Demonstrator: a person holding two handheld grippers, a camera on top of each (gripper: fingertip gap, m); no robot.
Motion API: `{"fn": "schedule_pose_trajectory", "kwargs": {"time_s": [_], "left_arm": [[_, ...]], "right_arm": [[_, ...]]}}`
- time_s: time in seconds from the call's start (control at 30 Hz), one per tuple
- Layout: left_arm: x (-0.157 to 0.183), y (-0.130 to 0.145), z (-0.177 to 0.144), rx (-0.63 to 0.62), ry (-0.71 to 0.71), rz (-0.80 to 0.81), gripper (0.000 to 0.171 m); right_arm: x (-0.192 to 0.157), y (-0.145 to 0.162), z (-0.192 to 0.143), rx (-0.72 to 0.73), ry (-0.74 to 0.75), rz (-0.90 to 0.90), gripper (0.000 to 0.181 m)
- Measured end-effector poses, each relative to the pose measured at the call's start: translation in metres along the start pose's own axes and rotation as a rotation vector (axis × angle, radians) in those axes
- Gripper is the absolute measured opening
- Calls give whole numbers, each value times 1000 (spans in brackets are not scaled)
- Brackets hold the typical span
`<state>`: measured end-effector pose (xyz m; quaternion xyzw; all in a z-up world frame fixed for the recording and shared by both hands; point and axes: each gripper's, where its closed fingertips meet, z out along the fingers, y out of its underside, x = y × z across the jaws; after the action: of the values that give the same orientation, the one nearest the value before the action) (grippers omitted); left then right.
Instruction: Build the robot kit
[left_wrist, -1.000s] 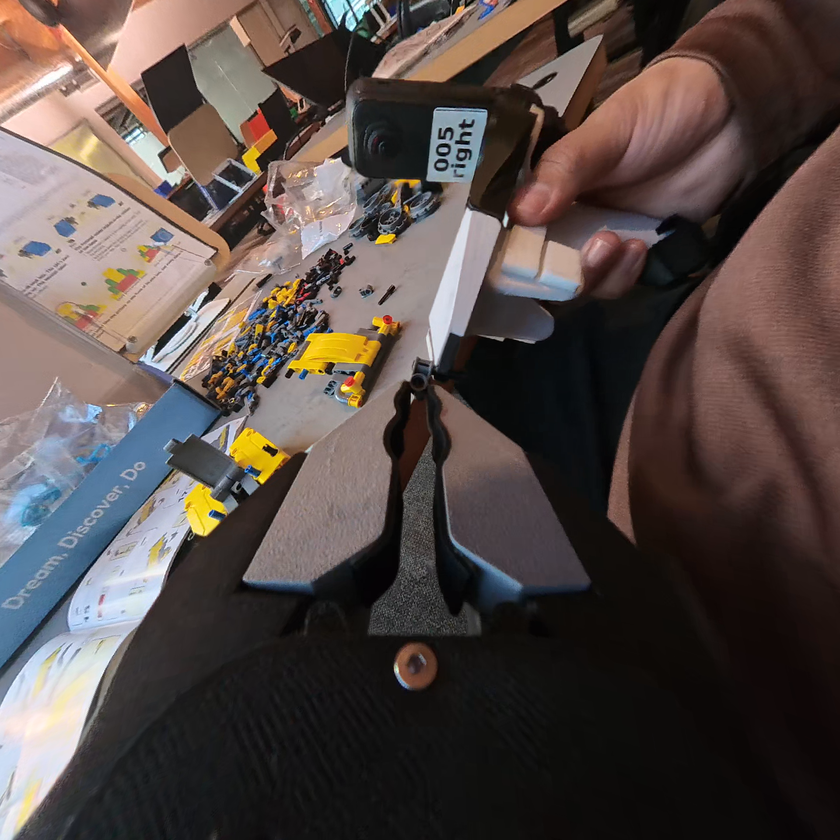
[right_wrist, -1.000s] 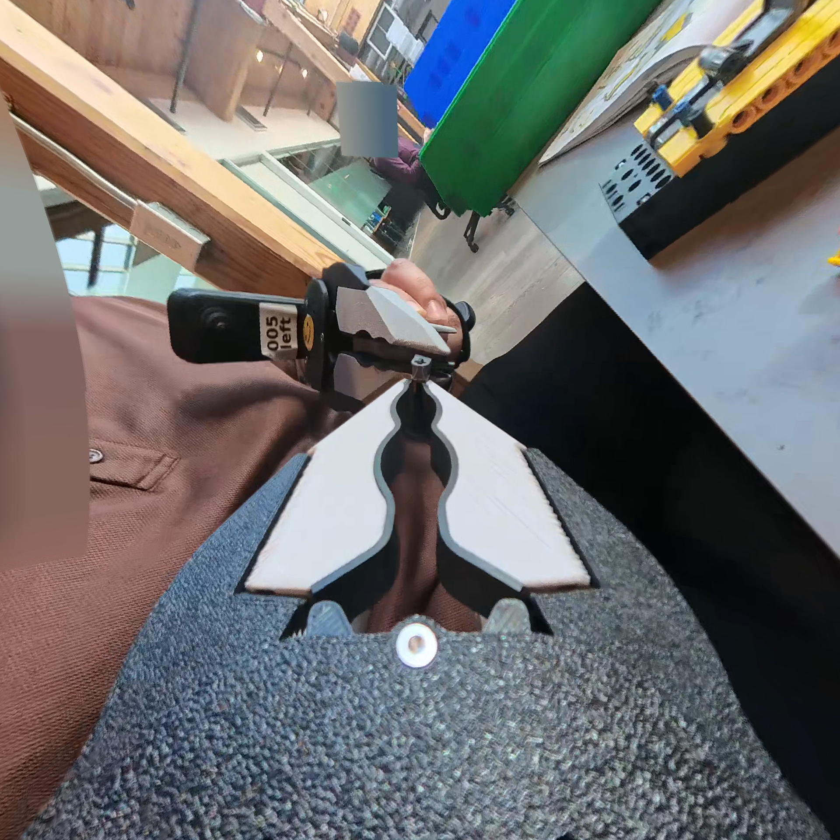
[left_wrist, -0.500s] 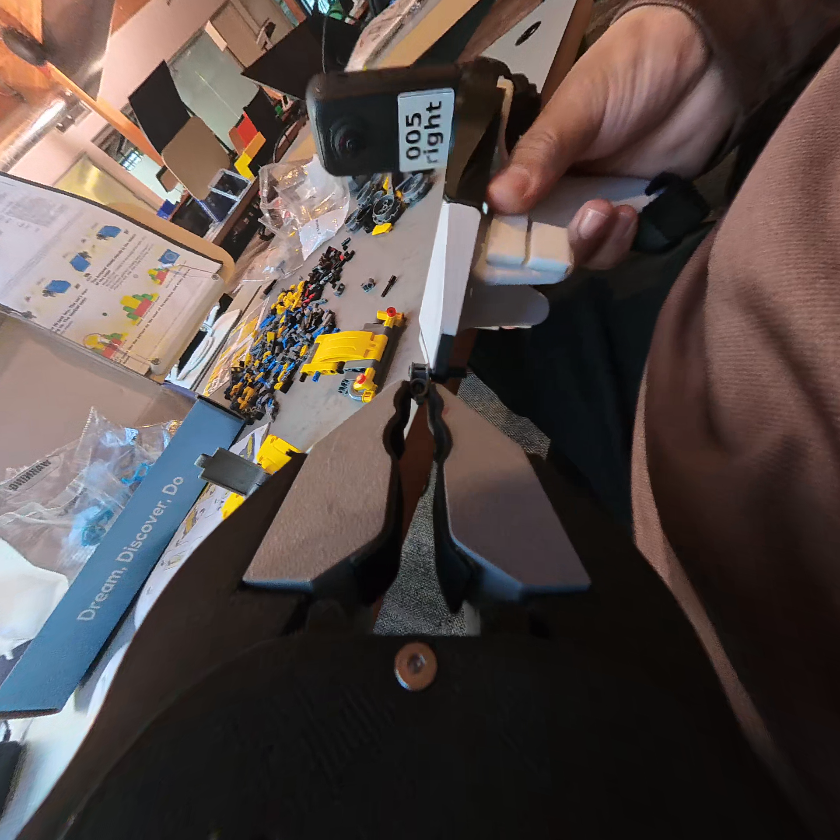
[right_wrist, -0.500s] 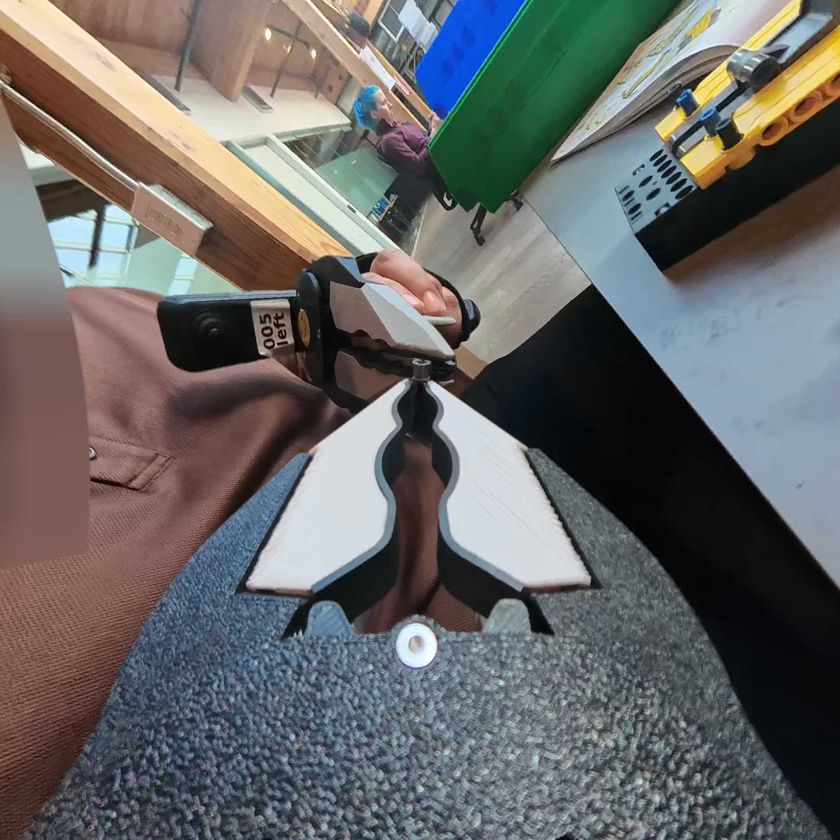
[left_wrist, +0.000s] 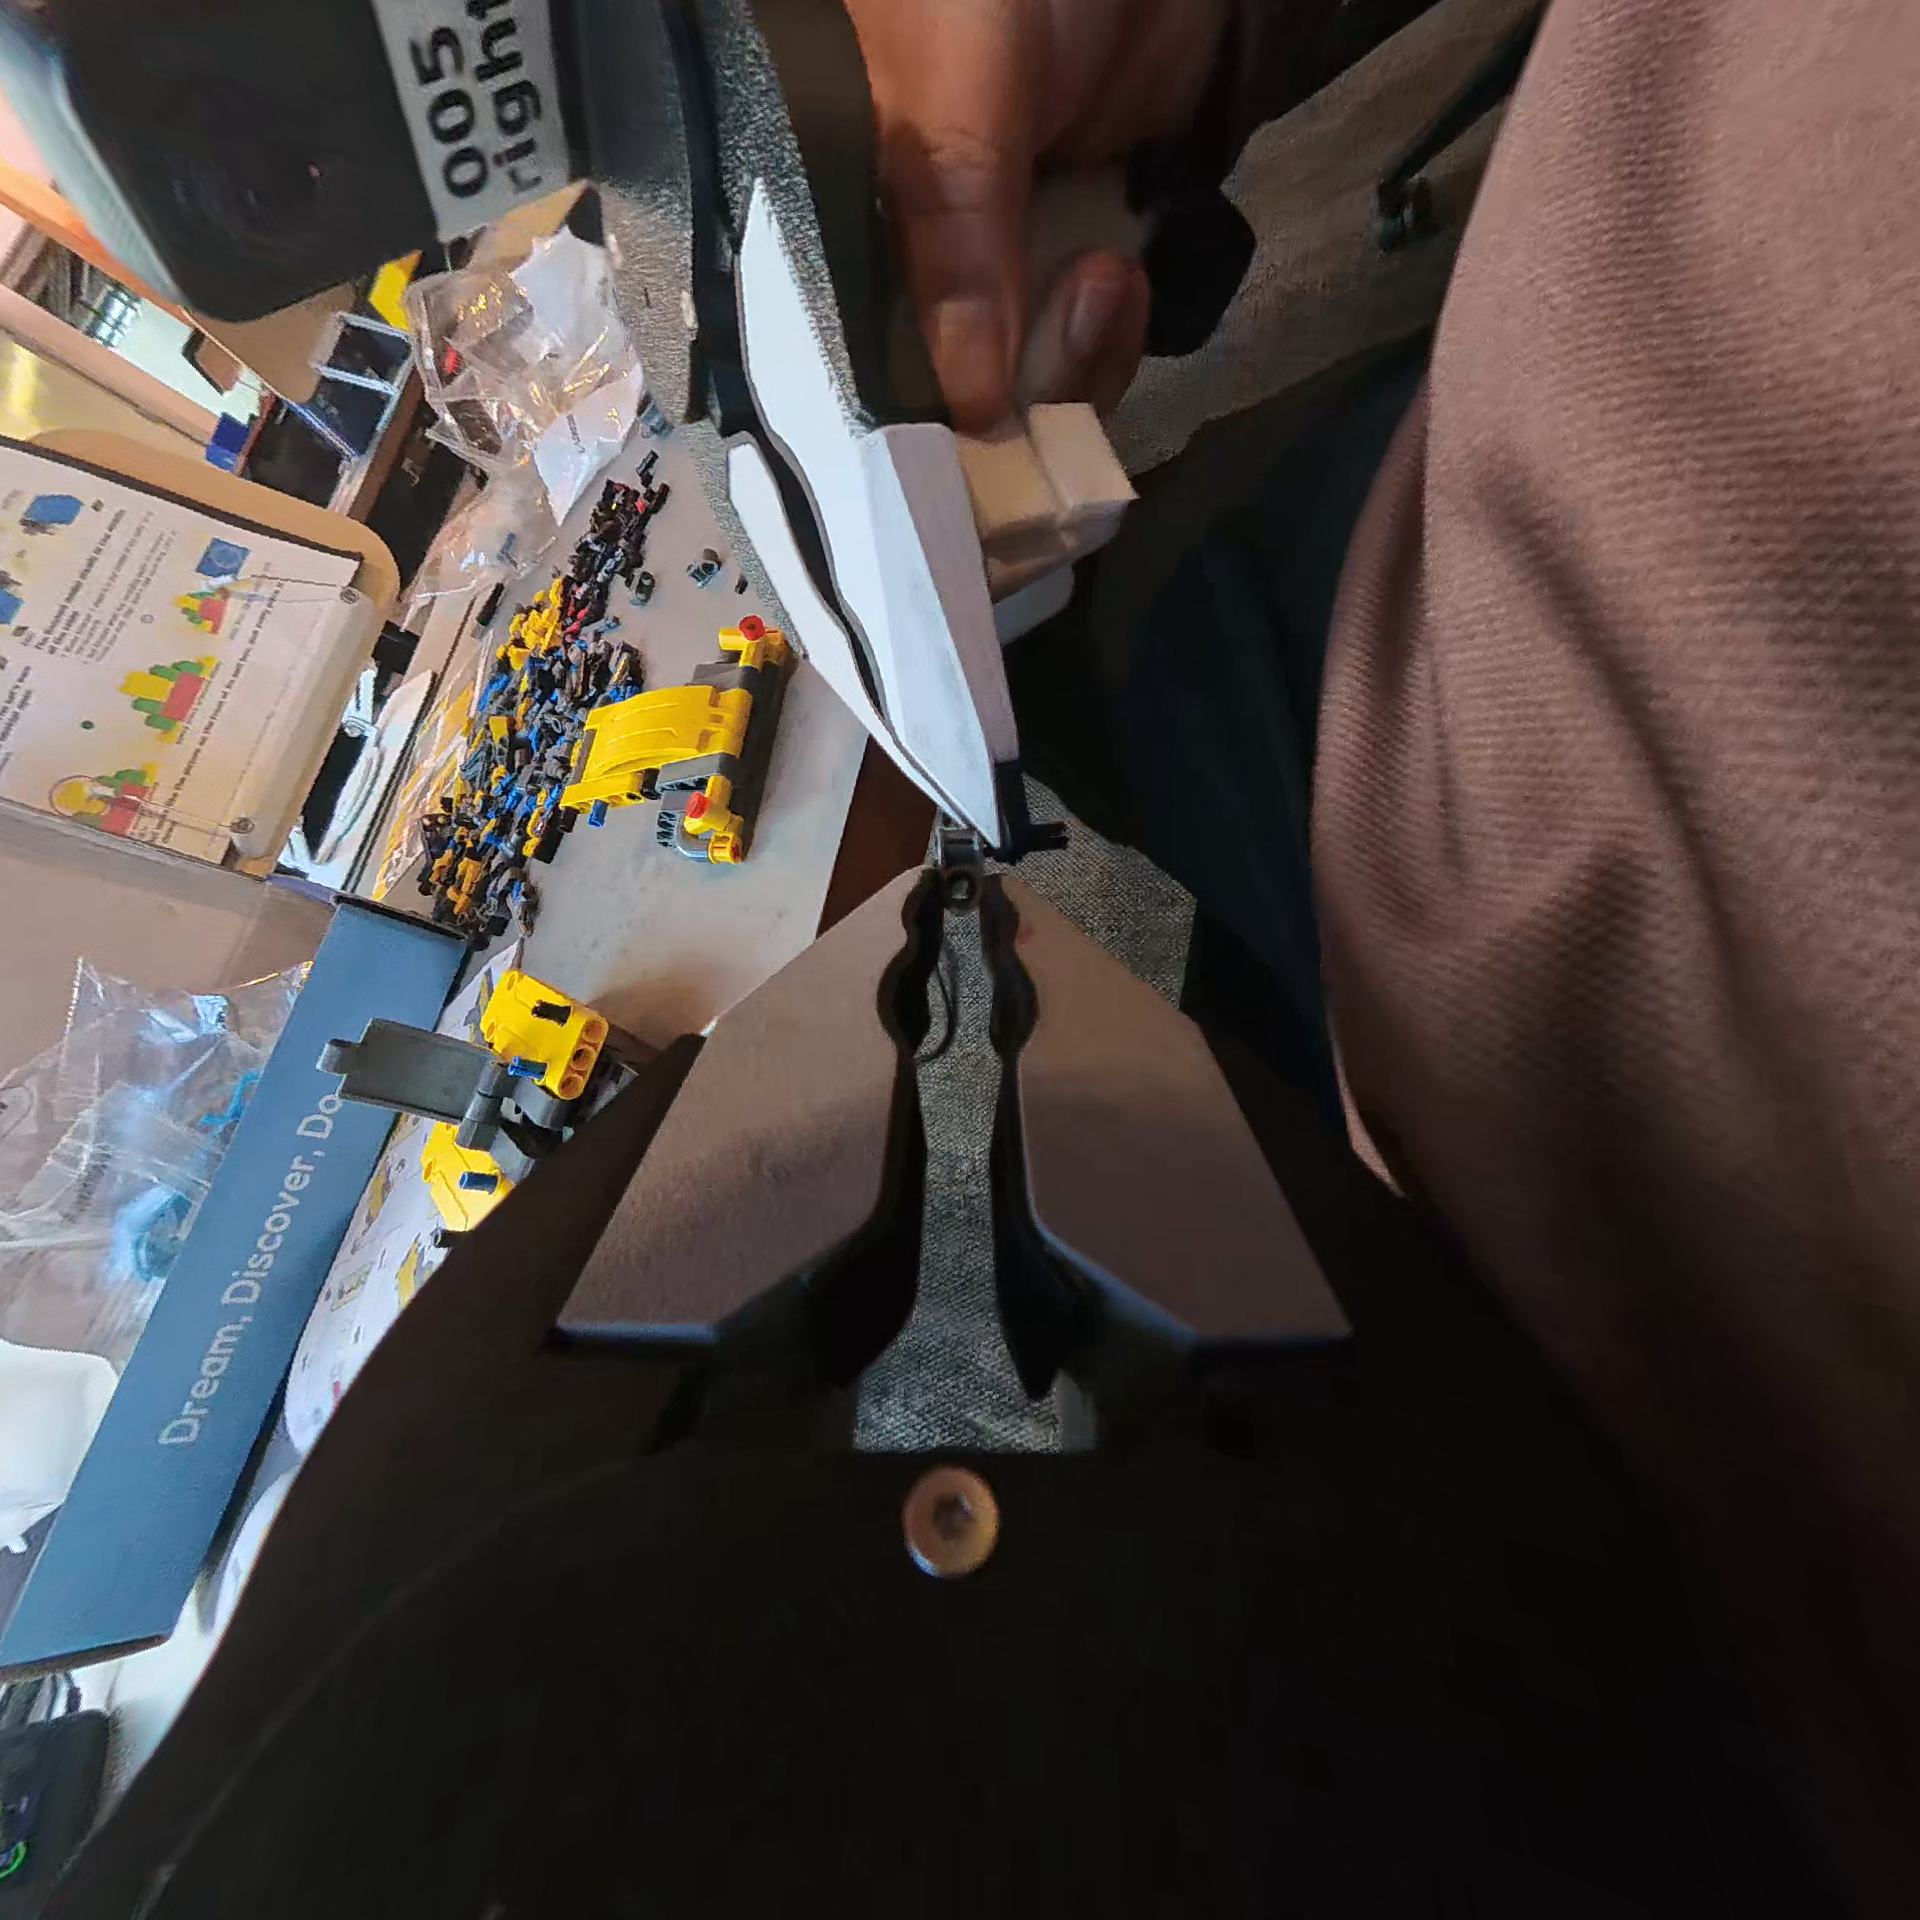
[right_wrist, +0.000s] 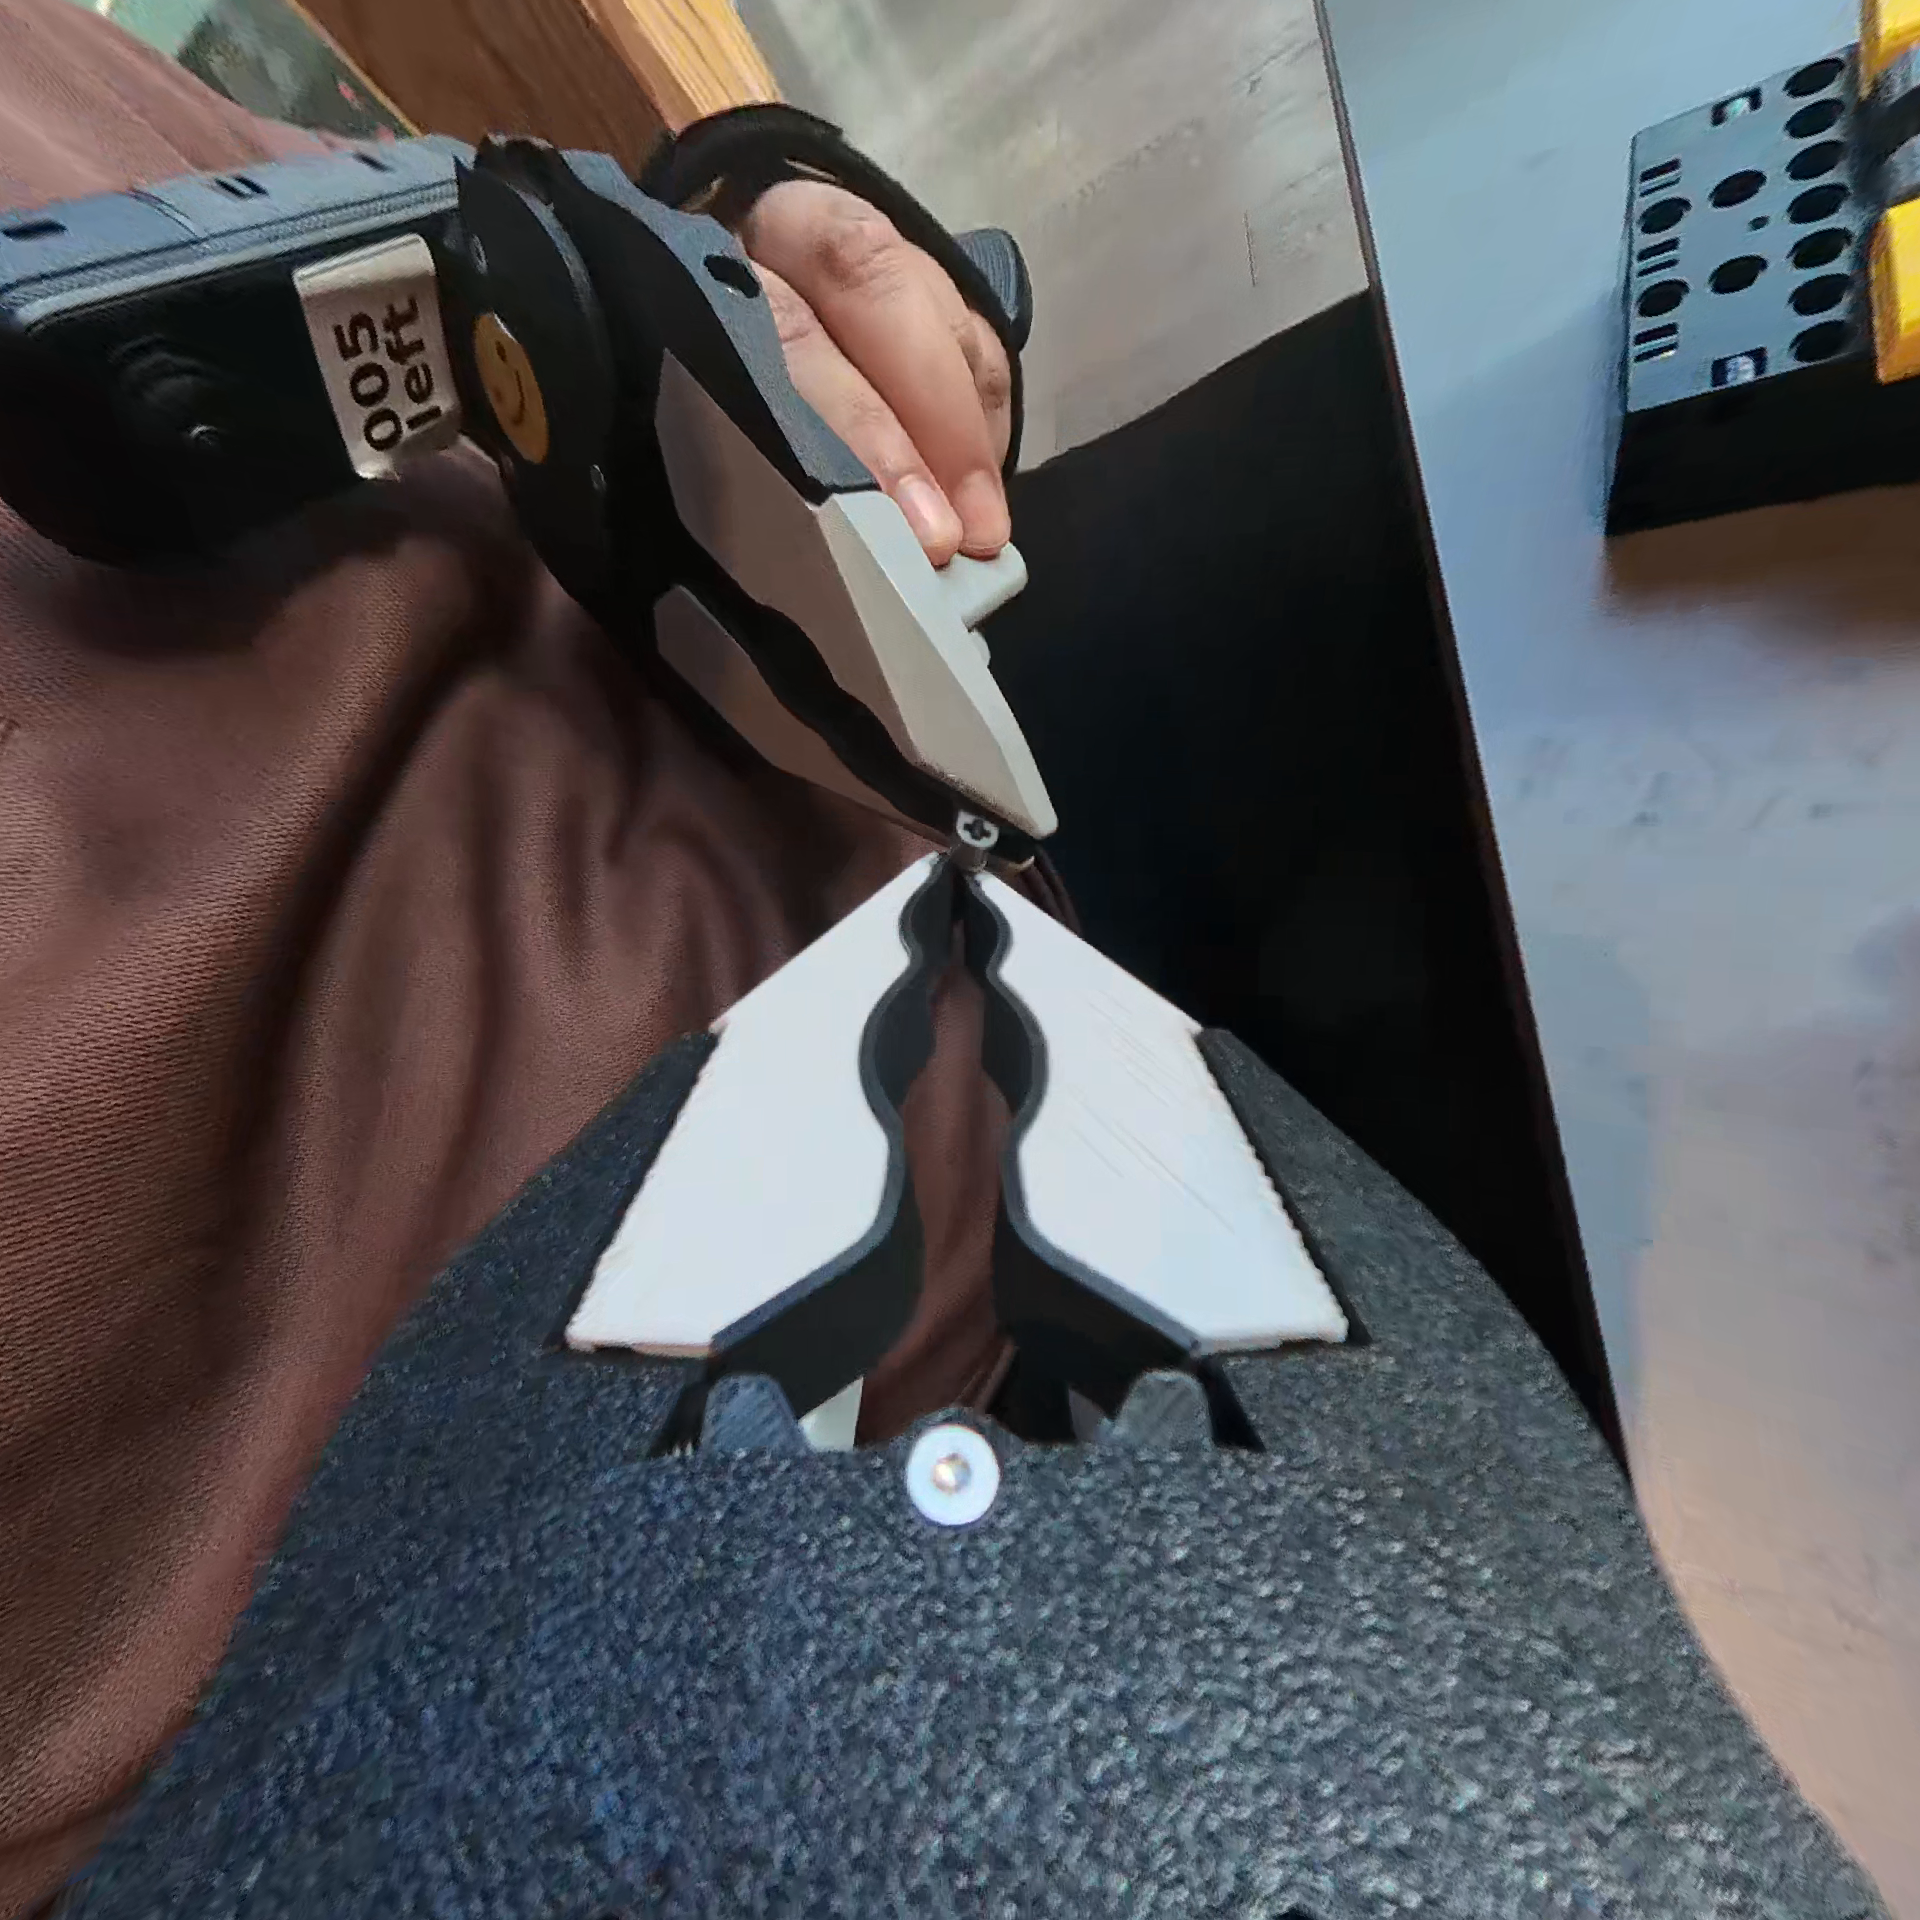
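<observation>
Both grippers meet tip to tip over the person's lap, off the table's edge. My left gripper (left_wrist: 961, 883) is shut on a small grey connector piece (left_wrist: 961, 857). In the right wrist view that piece (right_wrist: 977, 828) shows a cross-shaped hole, held at the left gripper's tips (right_wrist: 1003, 826). My right gripper (right_wrist: 961, 873) is shut on a small black pin (left_wrist: 1031, 831) that touches the grey piece. In the left wrist view the right gripper (left_wrist: 1000, 826) comes down from above, held by a hand (left_wrist: 977, 208).
On the grey table (left_wrist: 665, 914) lie a pile of small parts (left_wrist: 540, 748), a yellow and black assembly (left_wrist: 686, 748), a yellow sub-assembly (left_wrist: 540, 1039), a blue box (left_wrist: 239, 1299) and plastic bags (left_wrist: 520, 332). A black and yellow block (right_wrist: 1766, 312) sits near the table edge. My left and right fingertips are right by each other.
Both grippers have rolled and drawn closer together, so each now looms larger and steeper in the other's view. The tips have stayed together on the small pieces.
</observation>
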<state>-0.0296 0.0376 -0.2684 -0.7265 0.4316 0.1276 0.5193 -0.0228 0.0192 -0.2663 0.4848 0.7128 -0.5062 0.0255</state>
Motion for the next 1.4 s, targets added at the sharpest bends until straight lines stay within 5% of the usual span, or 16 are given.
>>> {"fn": "schedule_pose_trajectory", "kwargs": {"time_s": [0.83,1.13,1.23,1.4], "left_arm": [[26,-2,12,-8,105,-7,5],[-64,-37,47,168,73,-376,5],[-58,-54,81,144,312,-523,5],[-50,-73,116,94,603,-741,5]], "right_arm": [[-2,29,2,-70,-2,49,0],[17,-22,-104,473,362,-79,14],[36,-8,-130,451,587,-140,36],[45,18,-155,198,936,-374,37]]}}
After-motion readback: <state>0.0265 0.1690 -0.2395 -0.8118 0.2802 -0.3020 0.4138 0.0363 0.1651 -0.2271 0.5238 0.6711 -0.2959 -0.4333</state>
